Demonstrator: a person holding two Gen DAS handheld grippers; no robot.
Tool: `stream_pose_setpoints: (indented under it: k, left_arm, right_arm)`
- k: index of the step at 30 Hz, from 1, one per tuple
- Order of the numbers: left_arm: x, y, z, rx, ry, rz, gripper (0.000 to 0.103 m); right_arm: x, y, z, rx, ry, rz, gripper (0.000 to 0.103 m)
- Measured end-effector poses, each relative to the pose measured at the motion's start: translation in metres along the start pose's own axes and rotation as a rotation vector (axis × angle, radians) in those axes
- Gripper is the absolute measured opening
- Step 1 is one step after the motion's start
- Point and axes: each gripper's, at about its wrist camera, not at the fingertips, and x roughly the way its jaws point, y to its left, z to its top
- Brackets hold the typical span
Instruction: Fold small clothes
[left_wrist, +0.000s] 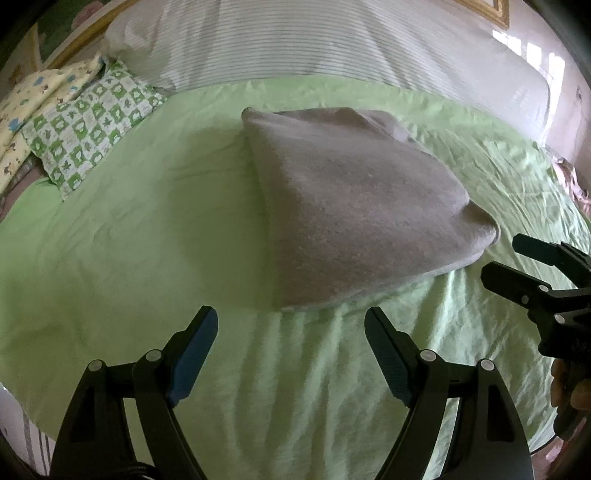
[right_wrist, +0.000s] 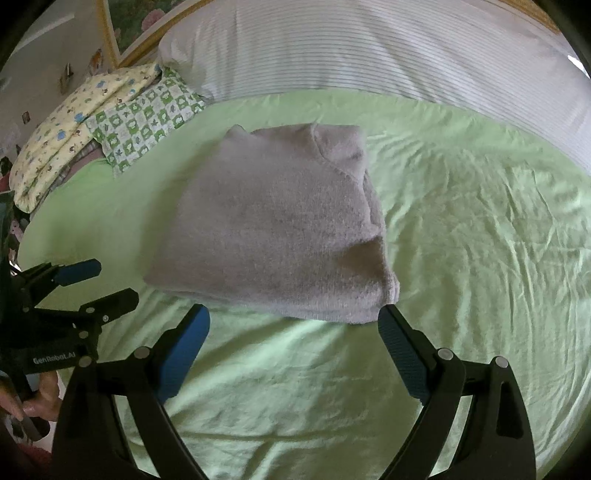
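Folded grey garment (left_wrist: 351, 206) lying on green bed sheet (left_wrist: 147, 229); left gripper (left_wrist: 291, 332) and right gripper (right_wrist: 293, 330) spread apart, empty, near it.

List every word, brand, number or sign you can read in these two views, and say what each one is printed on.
"GenRobot.AI": white lettering on the black body of the left claw, seen in the right wrist view; slightly soft but legible.
Patterned pillows: pictures only, no readable words.
Grey folded garment: no label or text visible.
Nothing else readable.
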Motion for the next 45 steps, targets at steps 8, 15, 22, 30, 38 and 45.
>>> stream_pose_setpoints:
  k: [8, 15, 22, 30, 38, 45]
  left_arm:
    - [-0.002, -0.004, 0.003, 0.005, -0.003, -0.017, 0.082]
    - [-0.003, -0.007, 0.007, 0.013, -0.007, -0.03, 0.082]
    - [-0.002, -0.008, 0.008, 0.012, -0.003, -0.034, 0.082]
    - [0.0, -0.011, 0.009, 0.016, 0.005, -0.036, 0.082]
    - [-0.001, -0.011, 0.01, 0.014, -0.001, -0.036, 0.082]
    - [0.0, -0.01, 0.011, 0.013, -0.003, -0.035, 0.082]
  right_arm:
    - [0.002, -0.002, 0.002, -0.008, 0.002, 0.008, 0.093]
    - [0.0, 0.004, 0.001, -0.024, -0.004, 0.004, 0.093]
    - [-0.001, 0.009, 0.004, -0.035, -0.014, 0.007, 0.093]
    - [-0.001, 0.013, 0.007, -0.045, -0.014, 0.007, 0.093]
    - [0.0, 0.014, 0.008, -0.032, -0.018, 0.004, 0.093]
    - [0.001, 0.013, 0.009, -0.034, -0.019, 0.003, 0.093]
